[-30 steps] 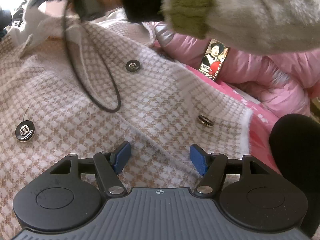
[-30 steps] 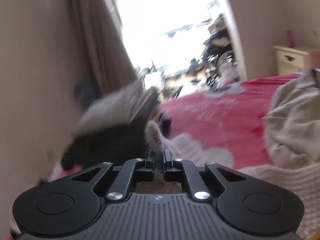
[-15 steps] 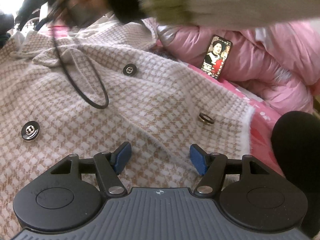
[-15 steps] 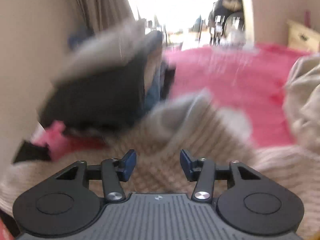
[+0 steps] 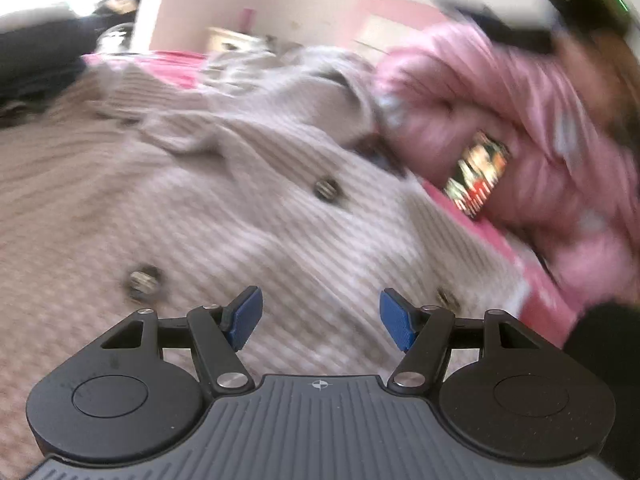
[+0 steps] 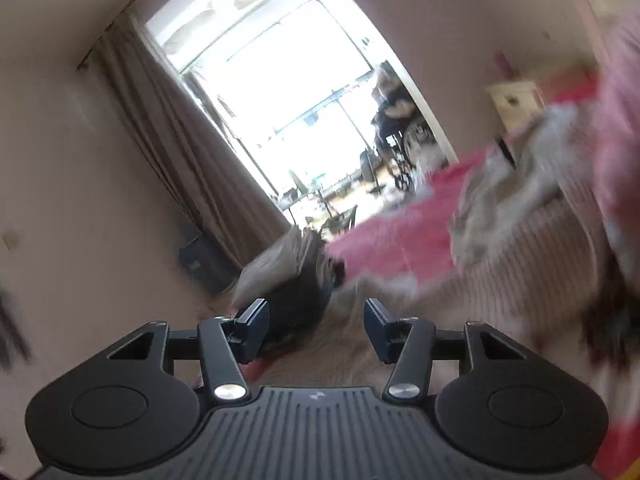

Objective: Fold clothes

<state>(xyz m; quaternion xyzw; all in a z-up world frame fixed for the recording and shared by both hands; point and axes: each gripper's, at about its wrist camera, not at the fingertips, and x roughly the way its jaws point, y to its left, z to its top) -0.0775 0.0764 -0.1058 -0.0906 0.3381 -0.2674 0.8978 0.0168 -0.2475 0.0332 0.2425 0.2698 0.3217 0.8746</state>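
Both my grippers have swung up off the cardigan (image 5: 224, 216); left gripper (image 5: 320, 318) and right gripper (image 6: 316, 330) are spread, holding nothing. It lies flat just beyond my left fingers: soft, thick, floppy knit. I'd pinch its hem, beside the nearest button (image 5: 447, 298).

Checked jacket ahead of my jaws

I see the beige buttoned jacket (image 5: 240, 208) spread flat, blurred, under and beyond both jaw pairs.
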